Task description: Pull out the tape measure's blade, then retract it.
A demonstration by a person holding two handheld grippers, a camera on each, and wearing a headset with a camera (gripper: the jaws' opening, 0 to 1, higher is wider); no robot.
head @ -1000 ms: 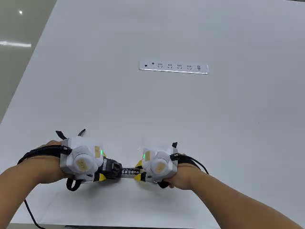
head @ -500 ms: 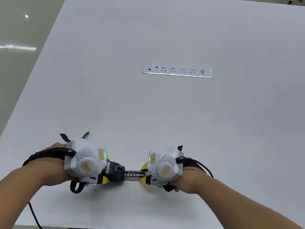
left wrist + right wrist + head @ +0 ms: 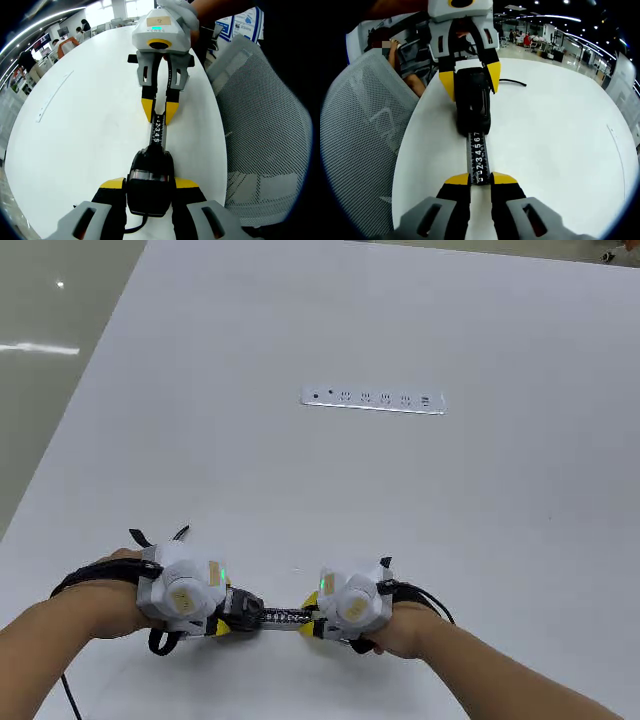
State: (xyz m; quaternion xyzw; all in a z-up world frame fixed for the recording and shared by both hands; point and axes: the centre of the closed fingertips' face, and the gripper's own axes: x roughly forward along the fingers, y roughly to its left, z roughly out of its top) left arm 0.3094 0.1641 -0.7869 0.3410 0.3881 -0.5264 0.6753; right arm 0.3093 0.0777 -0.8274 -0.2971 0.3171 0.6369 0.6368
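One tape measure (image 3: 243,610), black case, low over white bench (image 3: 420,510) near its front edge, between two grippers. Long axis runs left-right across head view; case mouth points toward right gripper (image 3: 308,616). Left gripper (image 3: 216,621): jaws clamped against case sides. One blade (image 3: 285,617), short stretch out, straight, printed face up, digits 2 to 5 readable. Right gripper: jaws pinched nearly together on blade end. One power strip (image 3: 373,400) well apart, farther back on bench. One mesh chair (image 3: 255,125) beside bench edge.

Head view overhead; gripper views face-to-face along shared blade (image 3: 157,131)
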